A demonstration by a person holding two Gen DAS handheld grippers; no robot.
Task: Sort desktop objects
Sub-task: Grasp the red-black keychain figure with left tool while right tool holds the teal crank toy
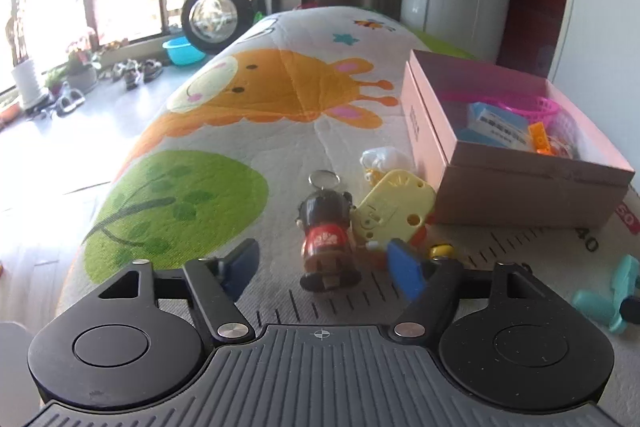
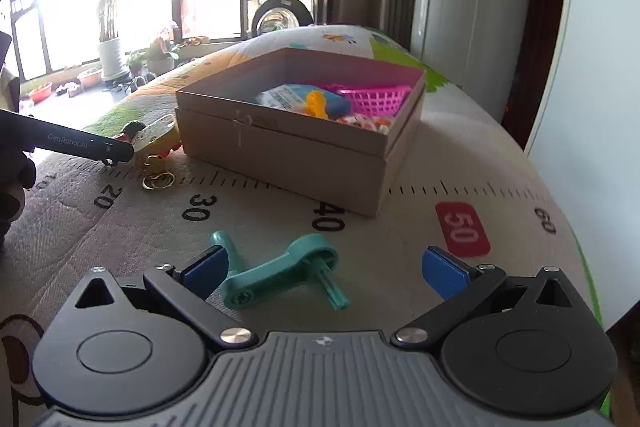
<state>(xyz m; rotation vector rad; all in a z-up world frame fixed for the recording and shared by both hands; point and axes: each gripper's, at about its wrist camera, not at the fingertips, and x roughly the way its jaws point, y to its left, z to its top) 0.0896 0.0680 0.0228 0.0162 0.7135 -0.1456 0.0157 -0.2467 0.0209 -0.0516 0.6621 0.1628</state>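
Observation:
My left gripper (image 1: 324, 267) is open, its blue pads on either side of a small doll keychain (image 1: 326, 239) with a black head and red shirt, lying on the printed mat. A yellow plastic toy (image 1: 394, 207) and a white item (image 1: 380, 158) lie just beyond it. My right gripper (image 2: 326, 267) is open, with a teal plastic crank-shaped toy (image 2: 280, 269) lying between its pads; it also shows in the left wrist view (image 1: 612, 293). An open cardboard box (image 2: 280, 151) holds a pink basket (image 2: 376, 99), a blue packet and orange pieces.
The mat (image 2: 420, 155) has a printed ruler with numbers and curves down at its edges. Loose metal rings (image 2: 158, 181) lie near the left gripper's body (image 2: 72, 143). Beyond are a window, potted plants, a wheel (image 1: 212, 17) and a blue basin.

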